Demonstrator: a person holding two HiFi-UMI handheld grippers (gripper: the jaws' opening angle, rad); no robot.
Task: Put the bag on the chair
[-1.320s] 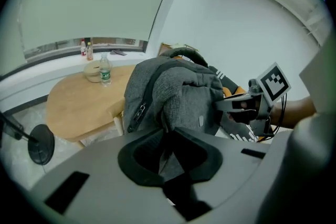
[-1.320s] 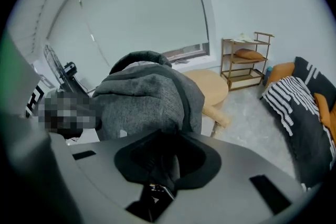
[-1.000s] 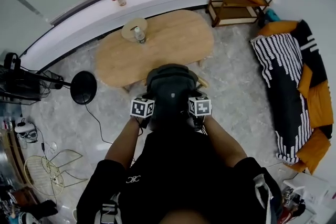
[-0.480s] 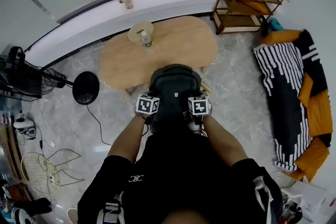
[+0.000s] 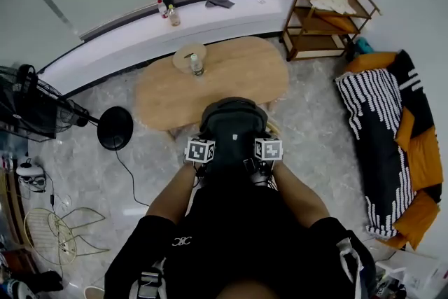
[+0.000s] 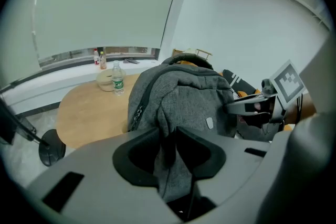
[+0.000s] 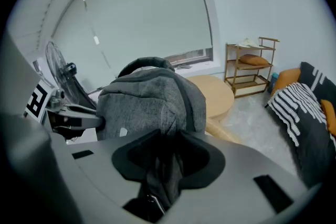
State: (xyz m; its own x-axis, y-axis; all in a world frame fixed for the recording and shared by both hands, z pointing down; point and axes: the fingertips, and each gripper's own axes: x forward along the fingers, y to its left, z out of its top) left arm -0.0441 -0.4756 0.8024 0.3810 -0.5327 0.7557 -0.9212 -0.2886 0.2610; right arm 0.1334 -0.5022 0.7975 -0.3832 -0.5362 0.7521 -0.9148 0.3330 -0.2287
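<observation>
The chair is almost wholly hidden under the bag. The head view gives only a sliver of pale wood at the bag's right side, and the right gripper view shows one wooden edge. The bag's near end vanishes behind the person's dark shirt. The fan is cut off by the left edge. The label on the bottle on the tabletop is too small to read, as are the two bottles on the ledge.

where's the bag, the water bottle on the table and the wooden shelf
bag [image 5: 233,124], head view, its dark top panel
water bottle [image 5: 197,66], head view, its body
wooden shelf [image 5: 316,44], head view, its lowest board
</observation>
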